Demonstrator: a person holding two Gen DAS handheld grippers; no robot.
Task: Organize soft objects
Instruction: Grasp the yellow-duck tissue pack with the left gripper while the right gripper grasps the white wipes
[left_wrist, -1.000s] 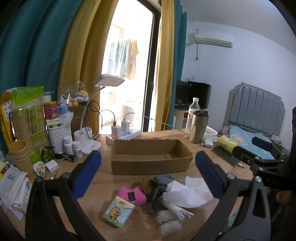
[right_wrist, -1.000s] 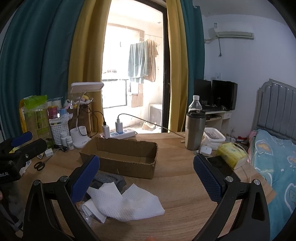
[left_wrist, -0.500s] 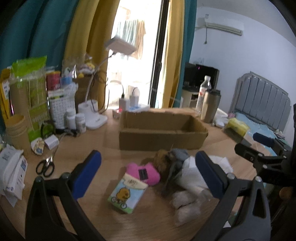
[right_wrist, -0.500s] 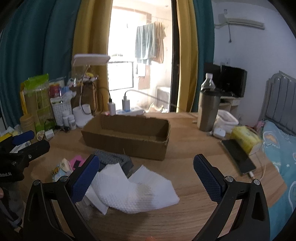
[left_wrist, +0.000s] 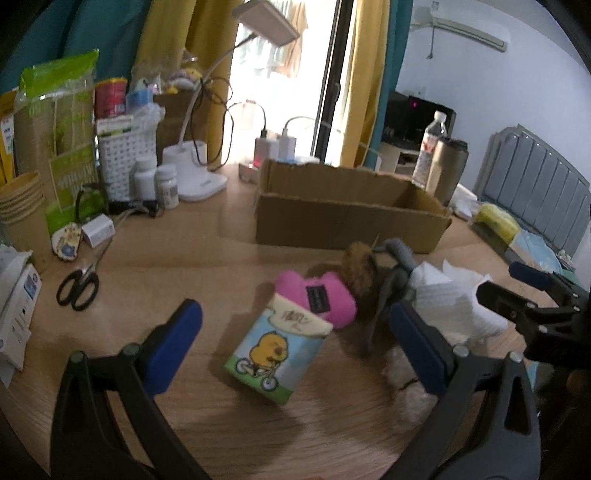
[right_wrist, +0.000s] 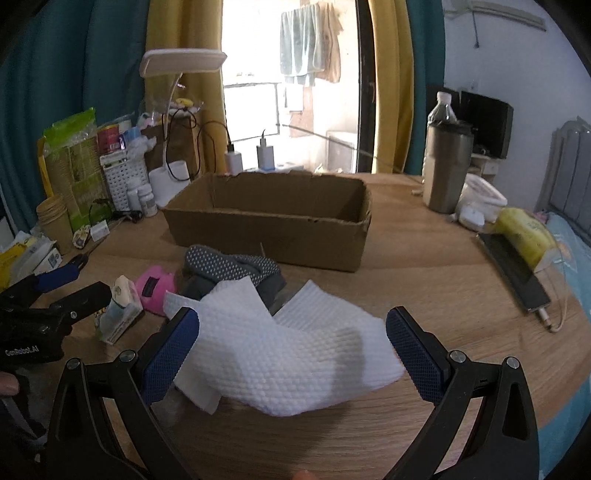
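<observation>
White cloth (right_wrist: 295, 354) dead ahead at 12 o'clock of wide-open right gripper (right_wrist: 291, 350); left gripper (left_wrist: 295, 343), also wide, over tissue pack (left_wrist: 277, 354).

Left gripper (left_wrist: 295, 347) lowered toward tissue pack (left_wrist: 279, 350), right gripper (right_wrist: 291, 350) closer over white cloth (right_wrist: 295, 350)

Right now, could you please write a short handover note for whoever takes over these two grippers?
Left gripper: jaws open, holding nothing, hovering over the tissue pack.
Right gripper: jaws open, holding nothing, hovering over the white cloth.
The pink plush, brown plush and grey glove lie together on the table in front of the cardboard box.
Done: nothing can be seen in the box.
Left: each soft item presumably goes into it.
</observation>
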